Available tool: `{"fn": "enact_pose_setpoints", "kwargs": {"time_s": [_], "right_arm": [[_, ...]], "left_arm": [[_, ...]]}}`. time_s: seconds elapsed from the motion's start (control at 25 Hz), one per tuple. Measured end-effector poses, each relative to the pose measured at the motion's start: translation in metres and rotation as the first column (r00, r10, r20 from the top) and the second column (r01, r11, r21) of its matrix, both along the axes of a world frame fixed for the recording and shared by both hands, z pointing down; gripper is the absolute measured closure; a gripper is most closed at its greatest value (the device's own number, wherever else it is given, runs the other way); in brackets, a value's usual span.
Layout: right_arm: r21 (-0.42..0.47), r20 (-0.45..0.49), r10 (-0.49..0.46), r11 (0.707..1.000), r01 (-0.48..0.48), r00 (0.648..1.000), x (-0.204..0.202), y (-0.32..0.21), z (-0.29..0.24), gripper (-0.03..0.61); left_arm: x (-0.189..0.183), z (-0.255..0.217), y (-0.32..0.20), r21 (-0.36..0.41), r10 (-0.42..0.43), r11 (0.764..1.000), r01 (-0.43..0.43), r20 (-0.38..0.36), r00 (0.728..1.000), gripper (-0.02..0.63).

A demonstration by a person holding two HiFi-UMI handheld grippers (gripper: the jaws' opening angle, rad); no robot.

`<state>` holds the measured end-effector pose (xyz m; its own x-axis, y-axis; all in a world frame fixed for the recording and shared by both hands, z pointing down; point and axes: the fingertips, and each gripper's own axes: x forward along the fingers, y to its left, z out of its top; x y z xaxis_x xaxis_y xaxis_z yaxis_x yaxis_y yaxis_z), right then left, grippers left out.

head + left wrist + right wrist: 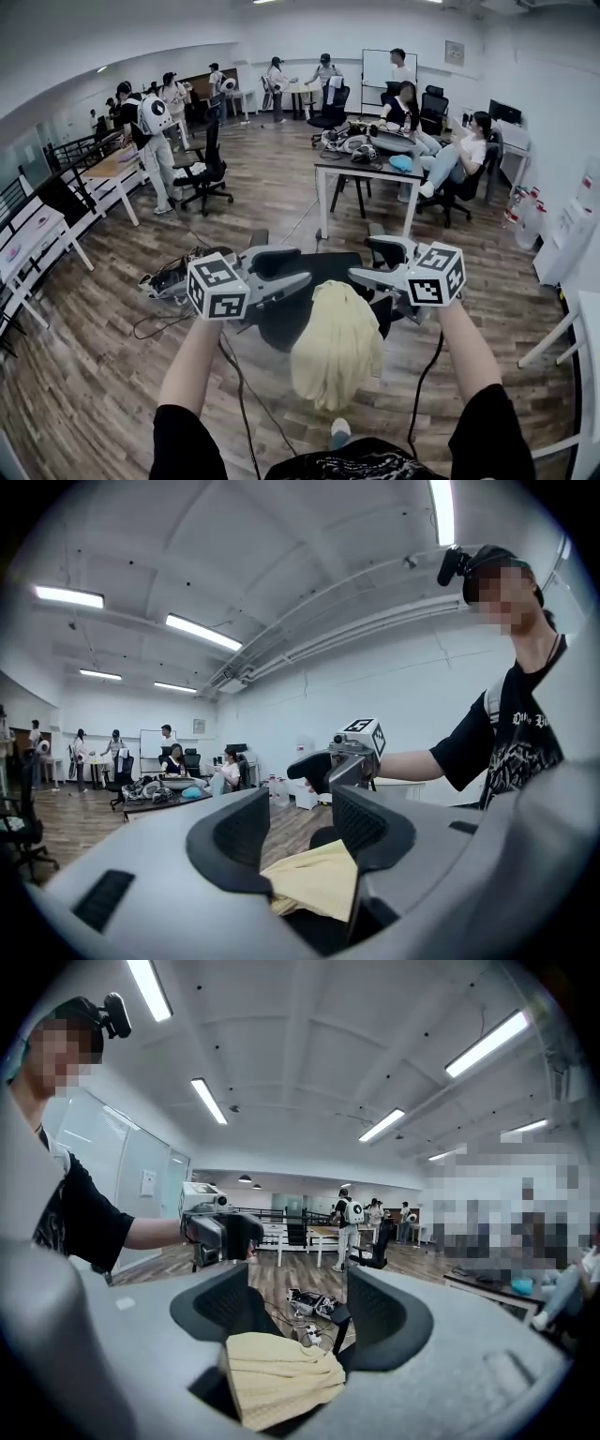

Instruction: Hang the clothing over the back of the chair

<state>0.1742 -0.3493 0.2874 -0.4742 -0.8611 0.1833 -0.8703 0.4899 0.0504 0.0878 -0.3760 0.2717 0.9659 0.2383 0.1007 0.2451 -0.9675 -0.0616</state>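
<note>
A pale yellow garment (336, 347) hangs draped over the back of a black office chair (281, 323) just in front of me. My left gripper (298, 270) is at the garment's upper left and my right gripper (366, 261) at its upper right; the two point toward each other. In the left gripper view the jaws (300, 832) stand apart, with the yellow cloth (314, 883) lying below the gap and not pinched. The right gripper (295, 1312) is likewise open, and the cloth (281, 1372) lies low between its jaws without being pressed.
A white-legged table (366, 169) loaded with gear stands ahead, with people seated to its right. Cables and a bundle of equipment (173, 277) lie on the wooden floor at the left. White desks (37, 234) line the left side, and another black chair (211, 173) stands beyond them.
</note>
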Motion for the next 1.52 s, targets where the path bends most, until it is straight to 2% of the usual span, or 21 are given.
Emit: {"fn": "enact_pose_setpoints", "kwargs": {"time_s": [0.12,0.28,0.52,0.6,0.76,0.88,1.04,1.24,1.52], "right_arm": [[-0.011,-0.016,-0.004,1.000,0.004,1.000,-0.017,0.014,0.004,0.285],[-0.008,-0.014,0.011,1.000,-0.011,1.000,-0.036,0.031,0.009,0.307],[-0.044,-0.011,-0.009,0.999,0.008,1.000,-0.067,0.055,0.028,0.330],[-0.043,-0.029,-0.010,0.999,0.008,1.000,-0.079,0.058,0.037,0.330],[-0.027,-0.087,0.015,0.999,-0.017,0.996,-0.100,0.067,0.053,0.357],[-0.010,-0.087,0.042,0.999,-0.043,0.995,-0.114,0.074,0.062,0.385],[-0.040,-0.111,0.045,0.998,-0.050,0.993,-0.128,0.090,0.083,0.394],[-0.013,-0.069,0.062,0.998,-0.063,0.996,-0.147,0.105,0.096,0.394],[0.006,-0.079,0.074,0.997,-0.073,0.994,-0.174,0.140,0.131,0.419]], "left_arm": [[-0.011,0.001,0.013,0.001,-0.028,1.000,0.028,-0.013,1.000,0.407],[-0.026,0.004,0.030,0.026,-0.078,0.997,0.079,-0.043,0.996,0.468],[-0.039,0.036,0.070,0.002,-0.037,0.999,0.037,0.014,0.999,0.469],[-0.043,0.043,0.077,-0.037,-0.043,0.998,0.043,0.000,0.999,0.469],[-0.056,0.056,0.085,-0.085,-0.087,0.993,0.084,-0.038,0.995,0.469],[-0.070,0.065,0.093,-0.072,-0.128,0.990,0.124,-0.051,0.991,0.474],[-0.076,0.085,0.112,-0.061,-0.139,0.989,0.136,-0.046,0.989,0.498],[-0.091,0.104,0.124,-0.147,-0.191,0.972,0.181,-0.057,0.980,0.500],[-0.105,0.152,0.157,-0.140,-0.249,0.959,0.246,-0.005,0.969,0.501]]}}
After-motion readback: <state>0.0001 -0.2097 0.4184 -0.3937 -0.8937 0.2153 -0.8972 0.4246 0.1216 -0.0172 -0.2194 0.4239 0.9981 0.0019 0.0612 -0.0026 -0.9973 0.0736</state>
